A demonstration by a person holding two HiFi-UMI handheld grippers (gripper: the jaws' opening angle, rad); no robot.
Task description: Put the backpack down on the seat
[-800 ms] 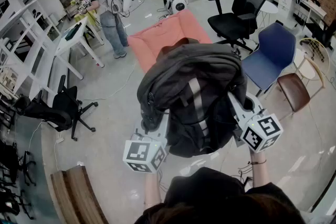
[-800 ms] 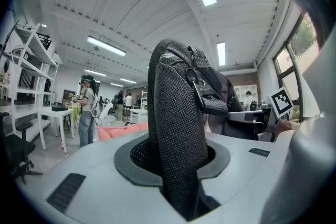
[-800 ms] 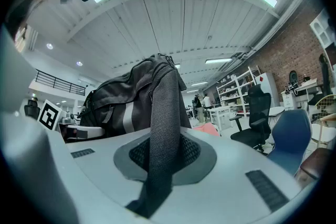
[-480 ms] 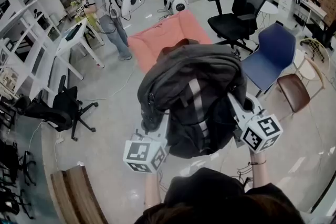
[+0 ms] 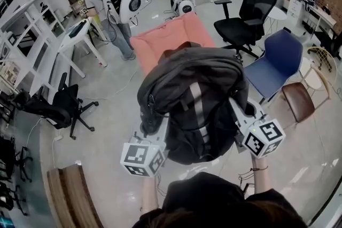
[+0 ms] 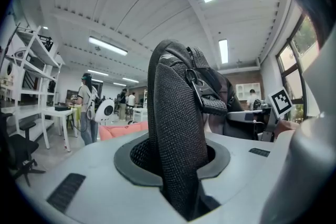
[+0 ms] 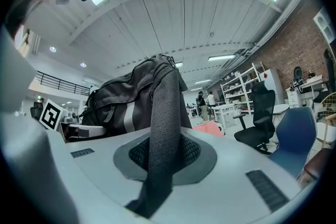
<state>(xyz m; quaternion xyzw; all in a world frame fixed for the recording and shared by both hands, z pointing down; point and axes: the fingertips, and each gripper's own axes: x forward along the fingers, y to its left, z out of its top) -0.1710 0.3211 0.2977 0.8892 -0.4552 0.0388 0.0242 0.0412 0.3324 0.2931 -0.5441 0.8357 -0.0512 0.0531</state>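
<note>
Two claws, both loaded. The left gripper (image 6: 176, 168) is pinched narrow on a padded mesh strap (image 6: 176, 123). The right gripper (image 7: 157, 165) is pinched tighter on a thinner strap (image 7: 163, 113). The backpack (image 5: 195, 99) hangs in the air between them, in front of the person, clear of the floor and not on any seat.

My read of the step: this is the carry phase and placement hasn't started. The likely target is the salmon-pink seat (image 5: 165, 40) just beyond the bag on the far side. I can't rule out the blue chair (image 5: 280, 59) to the right.

The next move calls for:
- Carry the bag forward until it's over the cushion.
- Keep both claws level so it doesn't swing or tip.
- Lower until the base takes the weight, then let both straps go.

Around the scene:
- A black office chair (image 5: 251, 8) stands far right.
- A brown chair (image 5: 299, 101) sits right, beside the blue one.
- A person (image 5: 107, 18) stands far left by a white table (image 5: 80, 34).
- A floor cable (image 5: 125, 88) runs left of the pink seat, which is a trip risk.
- The bag itself hides the seat's near edge, so the approach is partly blind.
</note>
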